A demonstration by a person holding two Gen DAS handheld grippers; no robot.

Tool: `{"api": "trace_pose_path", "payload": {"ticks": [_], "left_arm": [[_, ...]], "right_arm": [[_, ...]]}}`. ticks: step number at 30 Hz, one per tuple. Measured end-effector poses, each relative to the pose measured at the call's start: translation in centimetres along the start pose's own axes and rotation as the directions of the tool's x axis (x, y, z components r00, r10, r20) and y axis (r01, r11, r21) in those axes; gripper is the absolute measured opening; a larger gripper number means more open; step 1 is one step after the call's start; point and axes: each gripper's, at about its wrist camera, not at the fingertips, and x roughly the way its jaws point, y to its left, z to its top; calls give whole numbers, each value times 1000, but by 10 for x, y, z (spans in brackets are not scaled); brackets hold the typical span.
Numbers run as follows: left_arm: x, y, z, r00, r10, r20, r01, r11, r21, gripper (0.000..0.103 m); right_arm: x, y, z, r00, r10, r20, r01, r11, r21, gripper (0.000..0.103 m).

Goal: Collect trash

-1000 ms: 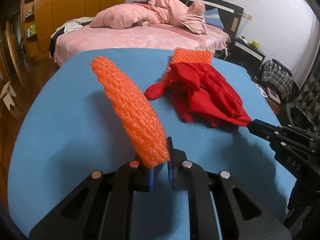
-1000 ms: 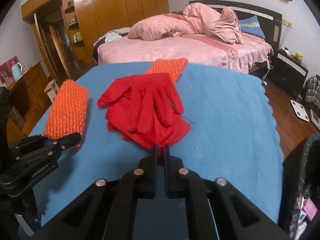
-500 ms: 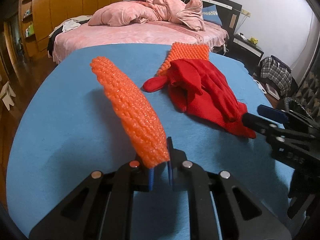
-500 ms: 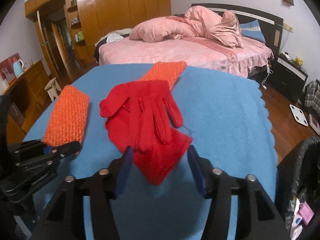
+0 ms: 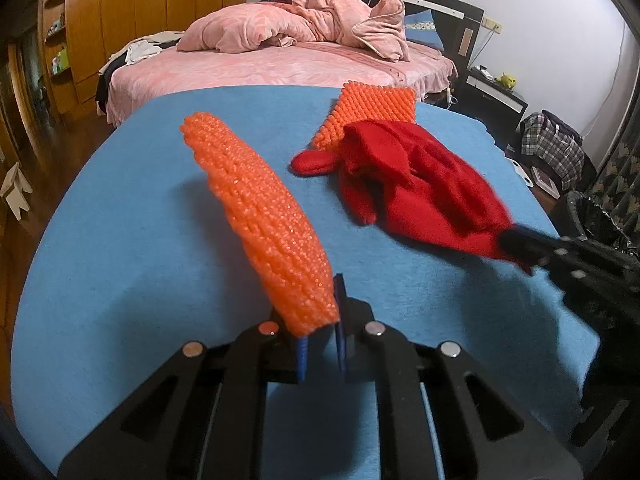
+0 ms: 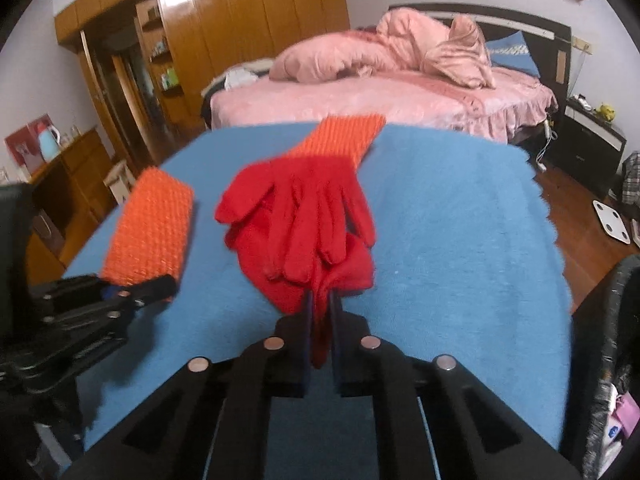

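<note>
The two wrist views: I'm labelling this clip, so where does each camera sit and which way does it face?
Left wrist: behind the left gripper, shut on an orange knit piece; faces the bed; right gripper at right.
Right wrist: behind the right gripper, just closed on the red gloves; left gripper at left.
Shared: blue cloth, gloves, second orange knit piece, bed.

— What colours am I looking at?
— My black left gripper (image 5: 320, 332) has blue pads. The knobbly knit piece (image 5: 260, 216) is orange, the gloves (image 6: 304, 232) plain red, the table cloth (image 6: 460, 240) blue.
— And behind?
— Pink bedding (image 6: 380, 96), a checked bag (image 5: 554, 146).
</note>
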Motion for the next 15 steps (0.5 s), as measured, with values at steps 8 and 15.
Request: {"api": "trace_pose_path", "payload": {"ticks": [8, 15], "left_arm": [[-3, -7, 2, 1000, -17, 7, 17, 1000, 8, 10], [-9, -13, 7, 999, -15, 39, 14, 1000, 24, 10]], "right_arm": [[-28, -18, 34, 993, -58, 106, 54, 998, 40, 8], [-24, -46, 32, 976, -208, 70, 200, 974, 105, 8]]}}
